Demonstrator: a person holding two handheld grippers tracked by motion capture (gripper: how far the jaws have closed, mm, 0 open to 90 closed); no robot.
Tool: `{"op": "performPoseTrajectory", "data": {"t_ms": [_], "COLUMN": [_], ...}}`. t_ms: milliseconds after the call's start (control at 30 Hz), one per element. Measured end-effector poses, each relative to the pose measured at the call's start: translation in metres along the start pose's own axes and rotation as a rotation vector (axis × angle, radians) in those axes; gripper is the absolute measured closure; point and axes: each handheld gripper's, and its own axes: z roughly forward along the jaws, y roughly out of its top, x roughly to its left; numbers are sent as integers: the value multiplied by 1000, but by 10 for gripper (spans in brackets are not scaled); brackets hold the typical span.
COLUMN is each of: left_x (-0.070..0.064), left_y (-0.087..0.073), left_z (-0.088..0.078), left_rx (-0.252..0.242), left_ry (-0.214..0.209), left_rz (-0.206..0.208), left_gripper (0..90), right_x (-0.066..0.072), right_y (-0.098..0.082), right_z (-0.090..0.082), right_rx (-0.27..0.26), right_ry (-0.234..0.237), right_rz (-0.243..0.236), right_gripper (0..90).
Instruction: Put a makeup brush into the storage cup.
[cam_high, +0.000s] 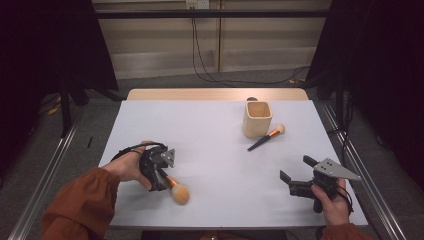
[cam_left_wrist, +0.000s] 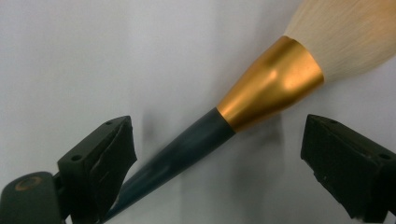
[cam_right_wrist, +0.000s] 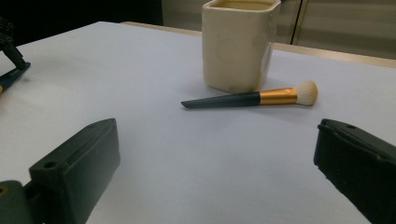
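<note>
A large makeup brush (cam_high: 179, 192) with a dark handle, gold ferrule and fluffy cream head lies near the table's front left. My left gripper (cam_high: 162, 181) points down over its handle. In the left gripper view the jaws (cam_left_wrist: 217, 140) stand wide apart with the brush (cam_left_wrist: 271, 84) lying slantwise between them; the handle's tip runs beside the left jaw and the right jaw is well clear of it. My right gripper (cam_high: 297, 168) is held at the front right, open and empty (cam_right_wrist: 218, 140). Ahead of it lie a smaller brush (cam_right_wrist: 247, 99) and a cream cup (cam_right_wrist: 236, 46).
The cup (cam_high: 257, 120) stands at the back right of the white table (cam_high: 210, 150), with the small brush (cam_high: 267, 137) lying just in front of it. A wooden strip (cam_high: 215, 94) borders the far edge. Metal rails run along both sides, and cables trail on the floor behind.
</note>
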Motion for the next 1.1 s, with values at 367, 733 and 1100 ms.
{"op": "performPoseTrajectory", "data": {"t_ms": [367,733,1100], "left_x": [1,0,0], "left_y": [4,2,1], "left_z": [7,5,4], "left_rx": [27,30,38], "left_ry": [-52,-58,-57], "left_rz": [19,-16,-21], "left_gripper": [288,448,619], "right_x": [0,0,0], "right_y": [0,0,-1], "right_z": [0,0,0], "right_rx": [1,1,5], "right_ry": [0,1,-2], "right_rz": [4,2,1], "right_gripper": [1,1,1]}}
